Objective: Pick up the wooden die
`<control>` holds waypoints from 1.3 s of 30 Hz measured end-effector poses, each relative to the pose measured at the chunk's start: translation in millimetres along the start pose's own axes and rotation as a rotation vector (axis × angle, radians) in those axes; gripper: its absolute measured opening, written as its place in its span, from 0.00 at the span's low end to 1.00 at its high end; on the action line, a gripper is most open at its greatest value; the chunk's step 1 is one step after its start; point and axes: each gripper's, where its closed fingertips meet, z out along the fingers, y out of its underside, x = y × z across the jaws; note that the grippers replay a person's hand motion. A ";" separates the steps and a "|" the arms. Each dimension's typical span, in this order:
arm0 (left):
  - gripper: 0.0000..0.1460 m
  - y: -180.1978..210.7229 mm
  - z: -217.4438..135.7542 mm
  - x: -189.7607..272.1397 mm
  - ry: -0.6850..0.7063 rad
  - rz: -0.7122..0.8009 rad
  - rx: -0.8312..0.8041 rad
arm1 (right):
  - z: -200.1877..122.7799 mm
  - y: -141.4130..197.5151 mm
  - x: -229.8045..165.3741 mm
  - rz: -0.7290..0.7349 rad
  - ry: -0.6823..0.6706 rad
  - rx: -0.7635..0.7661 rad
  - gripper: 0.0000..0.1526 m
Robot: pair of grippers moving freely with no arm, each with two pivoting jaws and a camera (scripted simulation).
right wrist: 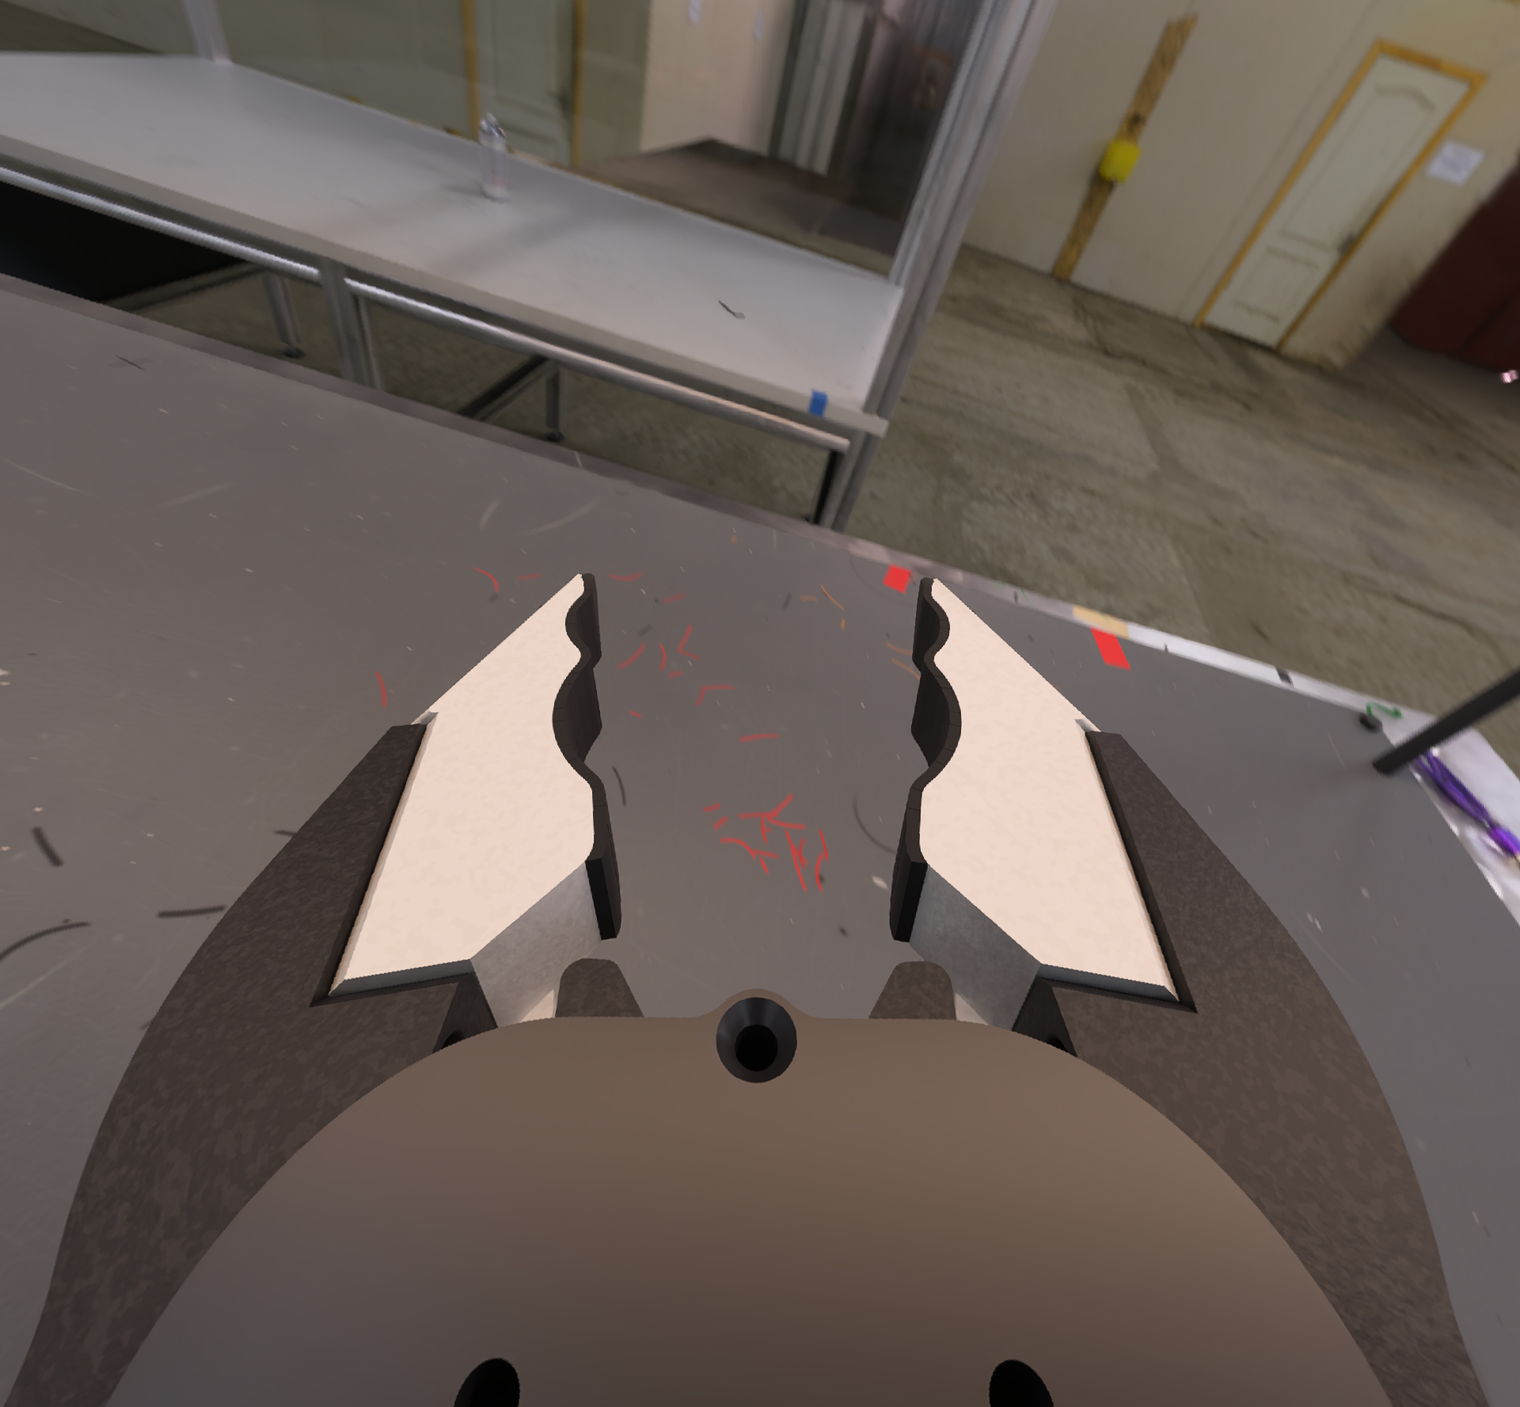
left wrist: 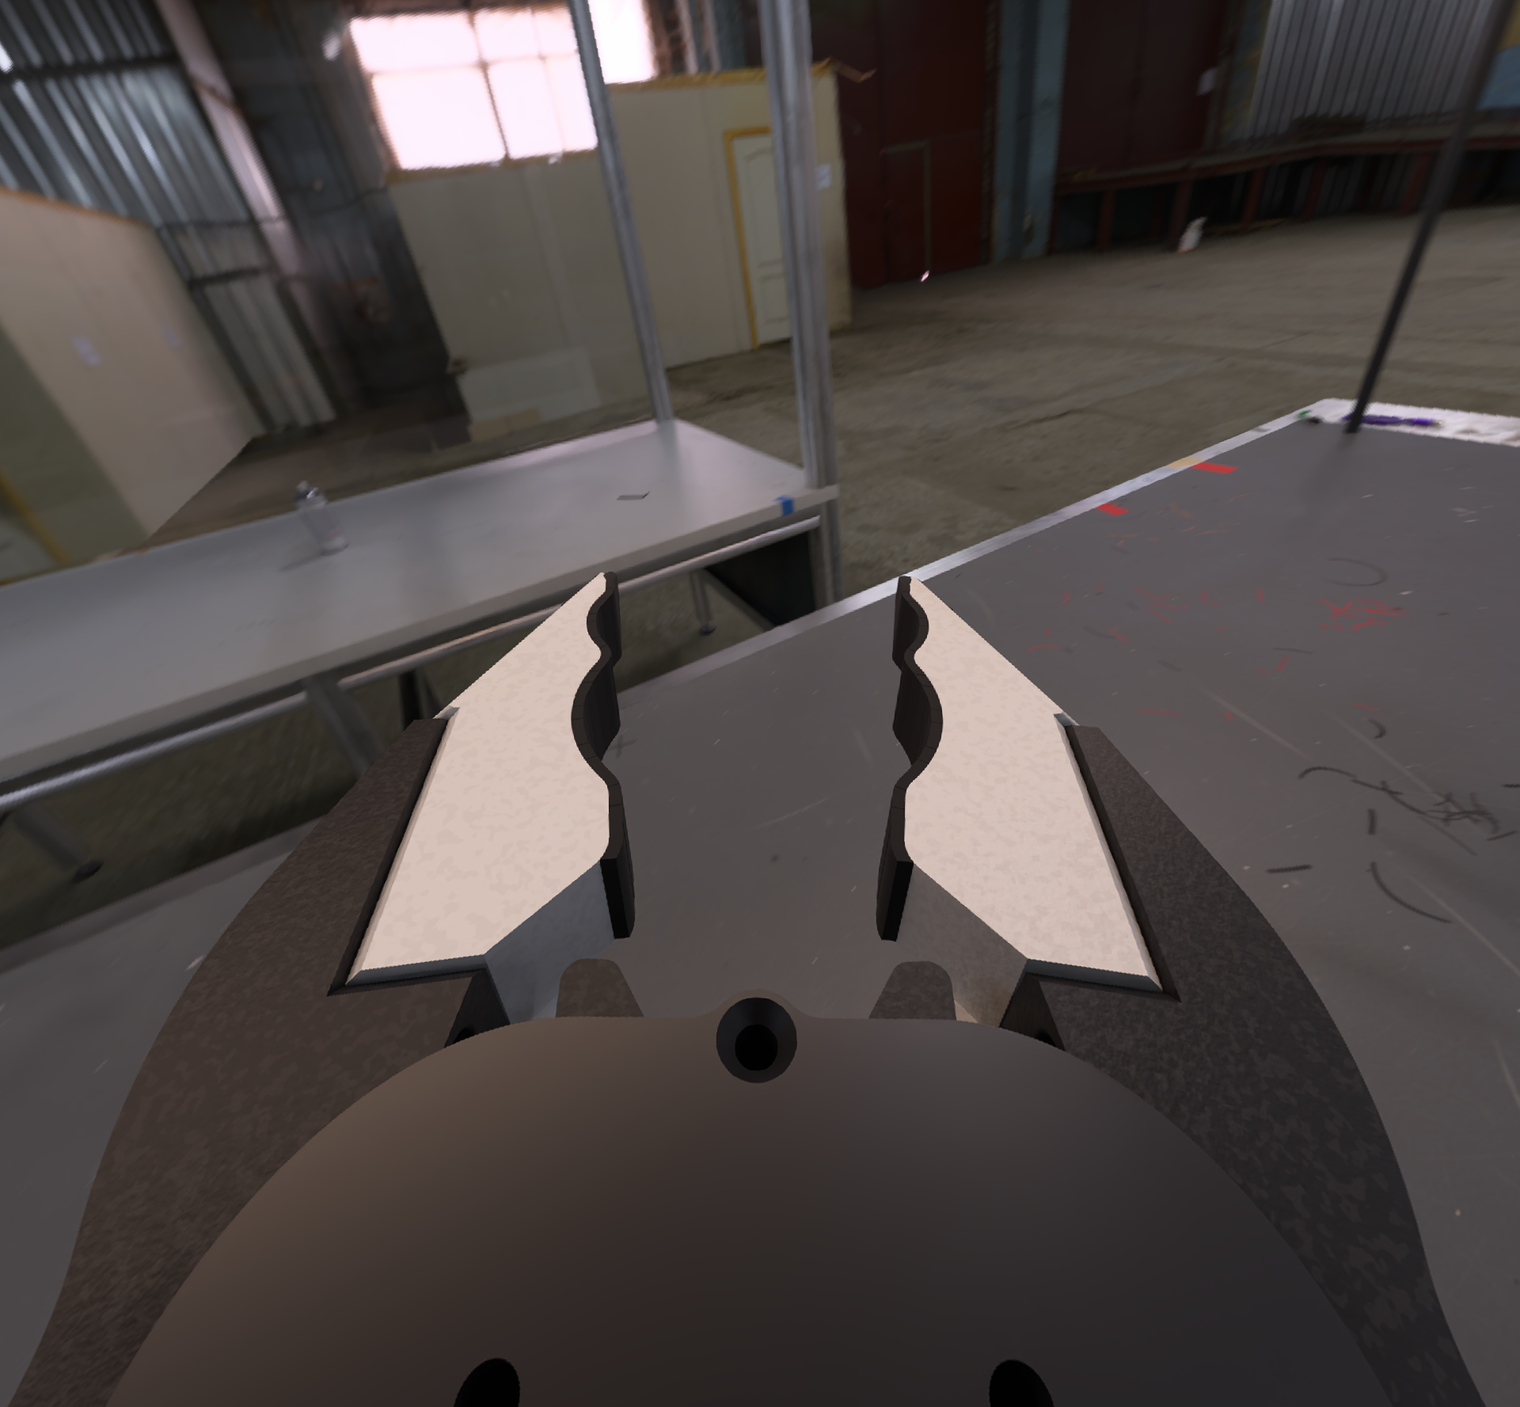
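Observation:
No wooden die shows in either view. My left gripper (left wrist: 755, 586) is open and empty, held above the grey scratched table (left wrist: 1234, 709) near its far left edge. My right gripper (right wrist: 757, 586) is open and empty, held above the same grey table (right wrist: 247, 627), over a patch of red scratch marks (right wrist: 773, 841). Neither gripper shows in the other's view.
A long pale workbench (left wrist: 411, 561) with a clear bottle (left wrist: 317, 516) stands beyond the table's edge; it also shows in the right wrist view (right wrist: 576, 249). Metal frame posts (left wrist: 802, 216) rise from it. A thin dark rod (left wrist: 1398, 257) stands at the table's far corner. Red tape marks (right wrist: 1110, 648) line the edge.

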 end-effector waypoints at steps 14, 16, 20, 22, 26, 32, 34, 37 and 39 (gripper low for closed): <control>0.53 110.7 -27.8 -123.8 -0.074 -0.204 -0.594 | -24.7 -42.9 -22.8 -0.001 -0.103 0.222 0.52; 0.53 136.8 -23.9 -128.5 -0.066 -0.228 -0.667 | -26.7 -40.8 -18.6 0.009 -0.096 0.223 0.52; 0.53 177.3 -12.9 -124.3 -0.036 -0.197 -0.805 | -31.4 -36.8 -9.0 0.031 -0.073 0.227 0.52; 0.53 193.2 -5.8 -120.4 -0.019 -0.171 -0.869 | -33.9 -35.8 -5.2 0.042 -0.067 0.235 0.52; 0.53 221.9 4.0 -116.3 0.007 -0.141 -0.994 | -38.3 -33.9 1.3 0.060 -0.055 0.246 0.51; 0.47 227.6 5.1 -125.1 -0.016 -0.172 -0.993 | -42.2 -32.8 7.2 0.076 -0.044 0.261 0.51; 0.46 228.9 -0.2 -131.2 -0.043 -0.157 -1.011 | -41.7 -32.9 7.4 0.079 -0.047 0.264 0.51; 0.45 235.5 -3.0 -129.0 -0.023 -0.171 -1.033 | -39.7 -33.0 6.6 0.080 -0.049 0.262 0.51; 0.44 243.2 -3.4 -125.4 -0.006 -0.160 -1.068 | -38.4 -33.1 5.6 0.079 -0.052 0.259 0.51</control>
